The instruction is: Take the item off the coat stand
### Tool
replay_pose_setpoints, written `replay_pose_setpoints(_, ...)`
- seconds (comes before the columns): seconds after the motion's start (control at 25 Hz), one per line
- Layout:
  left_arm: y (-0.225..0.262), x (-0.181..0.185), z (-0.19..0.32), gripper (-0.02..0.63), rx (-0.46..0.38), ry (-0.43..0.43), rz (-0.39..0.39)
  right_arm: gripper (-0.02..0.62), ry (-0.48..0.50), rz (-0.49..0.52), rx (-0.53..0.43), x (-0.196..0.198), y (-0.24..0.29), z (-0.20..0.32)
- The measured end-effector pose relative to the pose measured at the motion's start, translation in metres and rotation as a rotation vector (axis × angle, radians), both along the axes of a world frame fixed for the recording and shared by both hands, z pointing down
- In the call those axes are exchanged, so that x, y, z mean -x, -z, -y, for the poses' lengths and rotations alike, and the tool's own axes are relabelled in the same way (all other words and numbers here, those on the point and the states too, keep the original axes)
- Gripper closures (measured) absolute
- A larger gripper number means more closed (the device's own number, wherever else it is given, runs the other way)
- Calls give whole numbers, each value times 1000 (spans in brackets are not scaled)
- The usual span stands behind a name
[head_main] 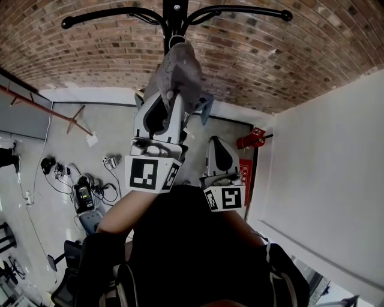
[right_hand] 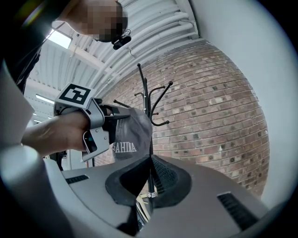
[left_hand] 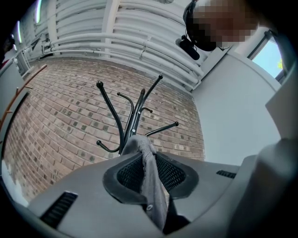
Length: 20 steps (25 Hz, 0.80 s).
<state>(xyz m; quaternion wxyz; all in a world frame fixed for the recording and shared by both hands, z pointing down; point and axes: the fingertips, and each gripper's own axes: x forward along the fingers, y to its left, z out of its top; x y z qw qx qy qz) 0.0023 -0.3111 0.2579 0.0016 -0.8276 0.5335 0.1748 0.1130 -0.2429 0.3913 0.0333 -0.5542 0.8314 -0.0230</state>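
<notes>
A grey cap (head_main: 180, 69) hangs from the black coat stand (head_main: 174, 12) against the brick wall. My left gripper (head_main: 171, 96) reaches up to it and is shut on the cap's fabric. In the left gripper view a fold of the cap (left_hand: 151, 176) runs down between the two pads, with the stand's hooks (left_hand: 132, 116) behind. From the right gripper view I see the cap (right_hand: 132, 132) with white lettering, pinched in the left gripper (right_hand: 111, 122). My right gripper (head_main: 219, 144) stays lower and to the right, holding nothing. Its tips (right_hand: 150, 159) meet in front of the stand's pole (right_hand: 148, 116).
A white wall (head_main: 324, 174) rises close on the right, with a red fire extinguisher (head_main: 249, 141) at its foot. Cables and small devices (head_main: 84, 195) lie on the floor at the left. A red-brown rail (head_main: 36, 102) runs along the left side.
</notes>
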Motion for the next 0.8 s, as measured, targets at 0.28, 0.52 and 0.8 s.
replay_pose_setpoints(0.28,13,5,-4,515,-22,-22,-19,575,-8,4,-8,-2,3,-7)
replay_pose_setpoints(0.52,25,8,-14,515,-57,-31,-27,575,8,6,-11,4,3,-8)
replay_pose_setpoints(0.8,32,20,-33,515,-105,-71,-41,575,42,19,-25,22,7,-16)
